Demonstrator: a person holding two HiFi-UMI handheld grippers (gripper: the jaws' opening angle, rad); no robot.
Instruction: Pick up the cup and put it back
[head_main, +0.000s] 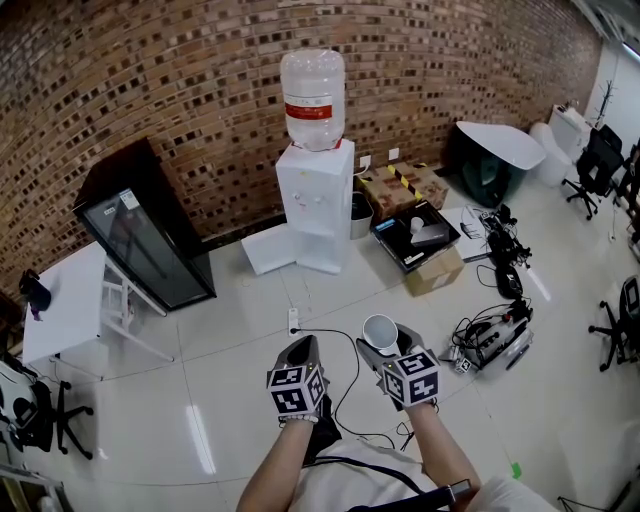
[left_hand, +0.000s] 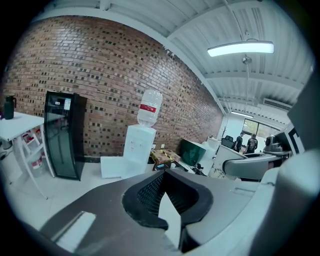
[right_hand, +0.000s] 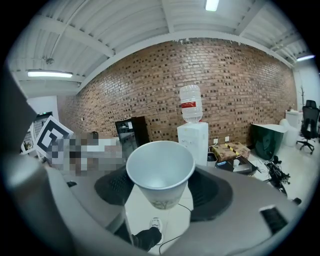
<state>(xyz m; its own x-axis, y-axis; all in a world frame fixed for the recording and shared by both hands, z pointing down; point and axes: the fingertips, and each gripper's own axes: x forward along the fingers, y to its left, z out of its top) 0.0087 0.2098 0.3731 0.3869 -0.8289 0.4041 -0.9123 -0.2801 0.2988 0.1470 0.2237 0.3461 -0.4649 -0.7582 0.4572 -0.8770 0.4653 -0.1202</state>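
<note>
The right tongs (right_hand: 161, 192) were clamped on a white paper cup (right_hand: 160, 167), their dark pads against its tapered sides. The cup stood upright, mouth open, held in the air above the pale tiled floor (head_main: 230, 340). The left tongs (left_hand: 168, 196) hung just beside, tips together and nothing between them. A white water dispenser (head_main: 316, 205) stood well apart, by the brick wall.
</note>
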